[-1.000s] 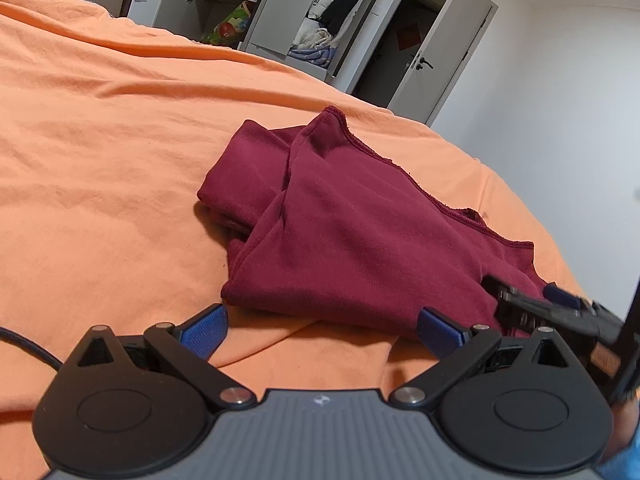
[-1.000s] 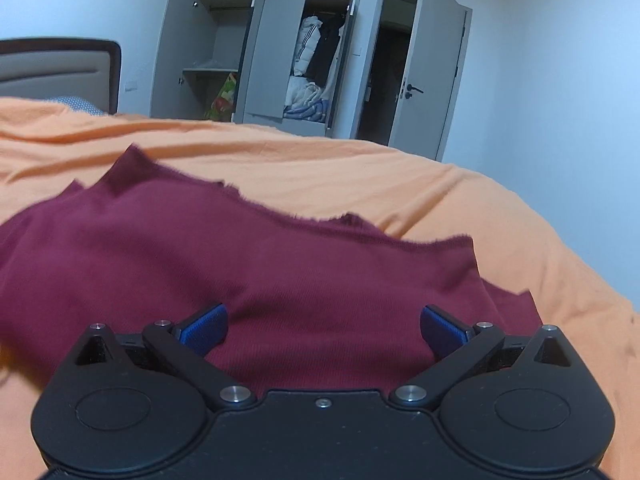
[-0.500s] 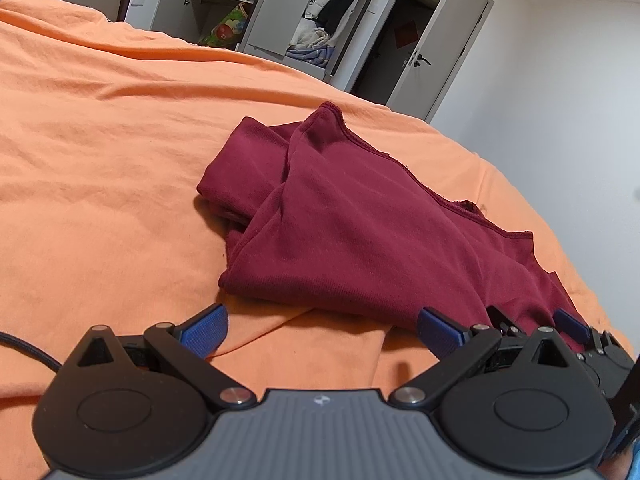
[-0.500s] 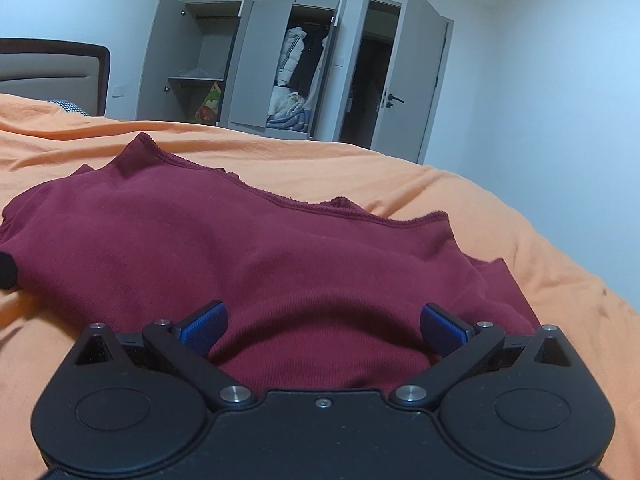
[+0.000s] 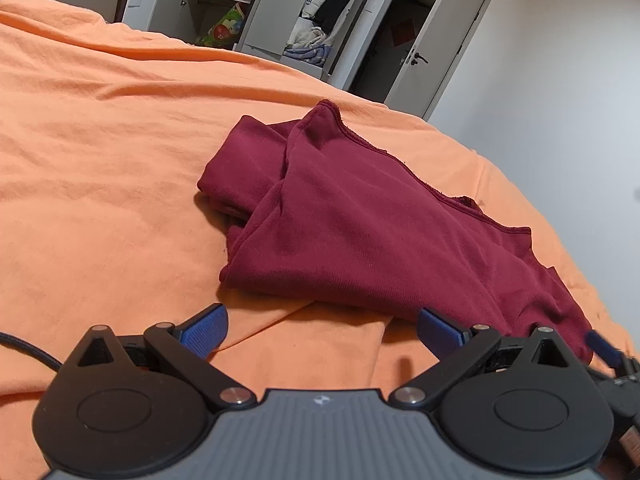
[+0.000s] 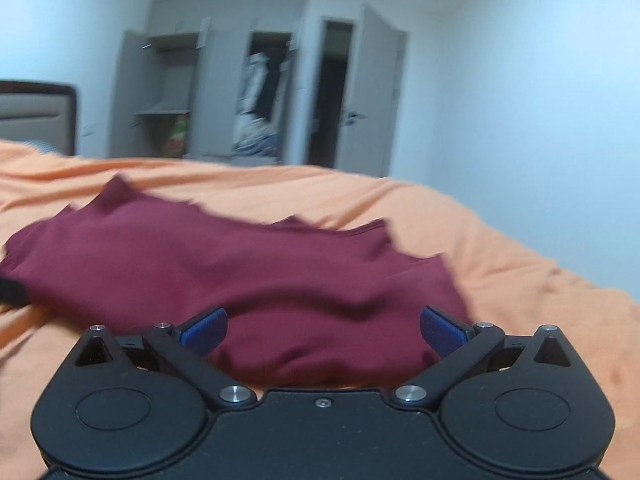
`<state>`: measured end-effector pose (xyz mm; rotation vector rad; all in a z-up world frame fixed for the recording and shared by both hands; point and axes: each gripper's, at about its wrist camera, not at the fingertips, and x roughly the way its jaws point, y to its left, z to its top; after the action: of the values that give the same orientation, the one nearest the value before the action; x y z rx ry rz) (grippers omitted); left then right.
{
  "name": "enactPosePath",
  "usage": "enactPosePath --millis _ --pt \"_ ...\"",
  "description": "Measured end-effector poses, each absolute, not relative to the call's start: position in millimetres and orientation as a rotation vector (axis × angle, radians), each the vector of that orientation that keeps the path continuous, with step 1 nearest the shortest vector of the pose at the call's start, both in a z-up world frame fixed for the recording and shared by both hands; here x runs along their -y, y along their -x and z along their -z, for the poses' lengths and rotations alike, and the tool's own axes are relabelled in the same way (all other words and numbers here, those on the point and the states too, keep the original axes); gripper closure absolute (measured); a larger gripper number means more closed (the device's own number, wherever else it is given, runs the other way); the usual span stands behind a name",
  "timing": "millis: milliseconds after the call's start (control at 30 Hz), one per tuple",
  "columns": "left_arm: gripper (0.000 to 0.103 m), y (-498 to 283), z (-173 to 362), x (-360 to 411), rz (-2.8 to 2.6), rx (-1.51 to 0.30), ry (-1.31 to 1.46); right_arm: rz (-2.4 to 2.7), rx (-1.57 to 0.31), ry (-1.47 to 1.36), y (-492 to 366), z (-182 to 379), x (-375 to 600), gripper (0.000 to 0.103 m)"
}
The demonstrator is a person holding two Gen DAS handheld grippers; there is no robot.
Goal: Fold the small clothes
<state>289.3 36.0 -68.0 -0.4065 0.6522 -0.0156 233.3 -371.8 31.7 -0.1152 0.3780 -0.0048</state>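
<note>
We have the shirt (image 5: 372,232) lying on the orange sheet (image 5: 100,168), partly folded: a doubled layer bunches at its far left end and the ragged neckline edge runs along the far side. We judge the step in hand to be taking a fresh grip for the next fold, and to do it well we should catch the near hem at two points set well apart, pinch only the top cloth and not the sheet beneath, then carry both corners over together so the edge lands straight on the far edge without dragging the bunched end. The sheet has a raised crease just in front of the left gripper (image 5: 322,322), which we could easily snag by mistake. That gripper sits just short of the near hem, its jaws spread wide with nothing between them; its right finger (image 5: 442,330) lies against or just beside the hem, and we cannot tell which. The right gripper (image 6: 322,322) hovers low over the shirt's near right part, its jaws equally wide and empty, cloth lying under the gap. Its view is blurred, so whether its fingers touch the cloth we cannot say.
</note>
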Motion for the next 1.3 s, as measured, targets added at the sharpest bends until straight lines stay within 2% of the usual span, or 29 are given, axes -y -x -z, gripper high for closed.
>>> enactPosePath --millis 133,200,267,433,600,833,933,967,1000,1067,1133,1200,1300 --pt "0.000 -289.9 68.3 -34.2 0.009 -0.652 0.405 0.070 -0.386 0.046 -237.8 -40.0 403.8 0.002" --pt "0.000 -289.7 68.4 -33.0 0.006 -0.652 0.396 0.100 -0.391 -0.008 -240.1 -41.3 421.3 0.011" --pt "0.000 -289.4 68.7 -32.4 0.007 -0.652 0.389 0.118 -0.427 -0.047 -243.9 -39.4 434.9 0.025" --pt "0.000 -289.5 68.8 -32.6 0.005 -0.655 0.392 0.066 -0.516 -0.074 -241.5 -29.6 446.8 0.091" --pt "0.000 -289.9 68.7 -33.4 0.006 -0.658 0.392 0.058 -0.536 -0.004 -228.1 -25.3 441.8 0.093" --pt "0.000 -290.7 70.2 -31.8 0.004 -0.657 0.378 0.061 -0.567 0.034 -225.7 -13.7 438.3 0.093" --pt "0.000 -291.6 70.7 -32.5 0.008 -0.659 0.374 0.075 -0.552 0.059 -224.0 -15.7 435.3 0.085" --pt "0.000 -291.8 70.8 -33.0 0.007 -0.658 0.378 0.083 -0.547 0.064 -222.6 -17.3 434.4 0.071" --pt "0.000 -292.0 70.6 -32.7 0.005 -0.658 0.384 0.095 -0.540 0.067 -221.4 -18.9 433.8 0.053" --pt "0.000 -293.4 69.9 -33.6 0.002 -0.660 0.402 0.117 -0.513 0.072 -219.6 -23.0 433.4 0.035" --pt "0.000 -297.0 68.7 -37.6 0.001 -0.663 0.437 0.112 -0.491 0.079 -219.8 -27.8 432.4 0.027" --pt "0.000 -302.4 68.3 -44.4 -0.007 -0.661 0.489 0.089 -0.469 0.081 -222.1 -33.1 428.4 0.015" --pt "0.000 -312.3 70.2 -57.2 -0.058 -0.657 0.584 0.037 -0.432 0.094 -228.1 -40.2 415.4 0.008"
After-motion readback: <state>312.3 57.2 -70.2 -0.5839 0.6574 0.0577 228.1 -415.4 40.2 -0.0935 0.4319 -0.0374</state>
